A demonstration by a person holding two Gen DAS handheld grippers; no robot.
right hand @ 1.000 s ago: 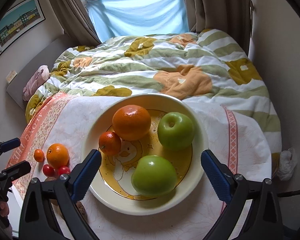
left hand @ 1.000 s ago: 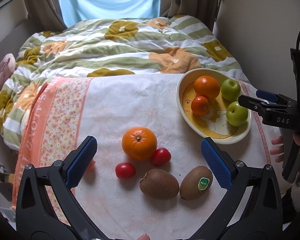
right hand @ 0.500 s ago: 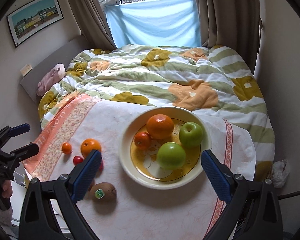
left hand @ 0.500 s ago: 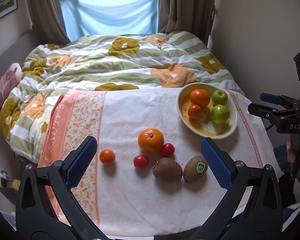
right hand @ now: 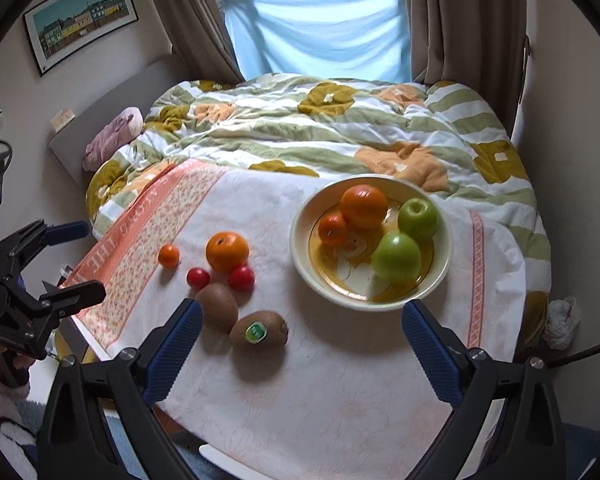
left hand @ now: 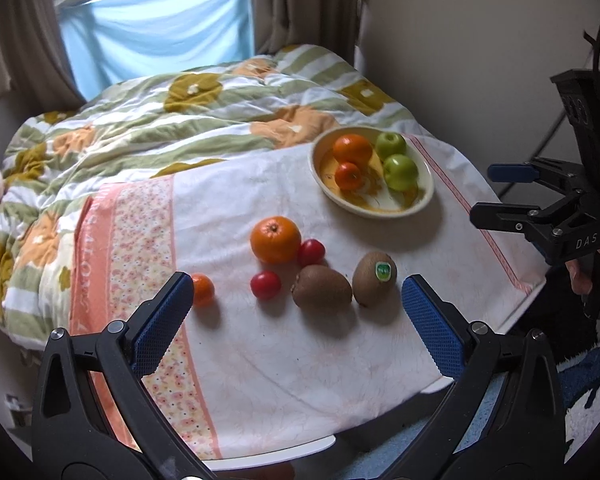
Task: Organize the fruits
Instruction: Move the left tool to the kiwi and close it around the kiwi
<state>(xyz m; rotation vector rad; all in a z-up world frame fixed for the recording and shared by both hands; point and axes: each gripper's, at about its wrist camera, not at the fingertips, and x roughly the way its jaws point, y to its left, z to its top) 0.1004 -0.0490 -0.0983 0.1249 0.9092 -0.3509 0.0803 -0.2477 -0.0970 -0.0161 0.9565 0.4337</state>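
A cream bowl on the cloth-covered table holds two green apples, an orange and a small tangerine. Loose on the cloth lie a big orange, two red tomatoes, a small tangerine and two kiwis, one with a green sticker. My left gripper hangs open above the table's near edge, holding nothing. My right gripper is open too, held back from the bowl and empty.
The white cloth with an orange flowered band covers the table, whose front edge is close. Behind it lies a bed with a flowered quilt. A wall stands on the right. A crumpled bag lies at the right.
Both grippers have pulled back and up from the table, so the fruit and bowl look smaller. No fruit has moved; both grippers stay open.
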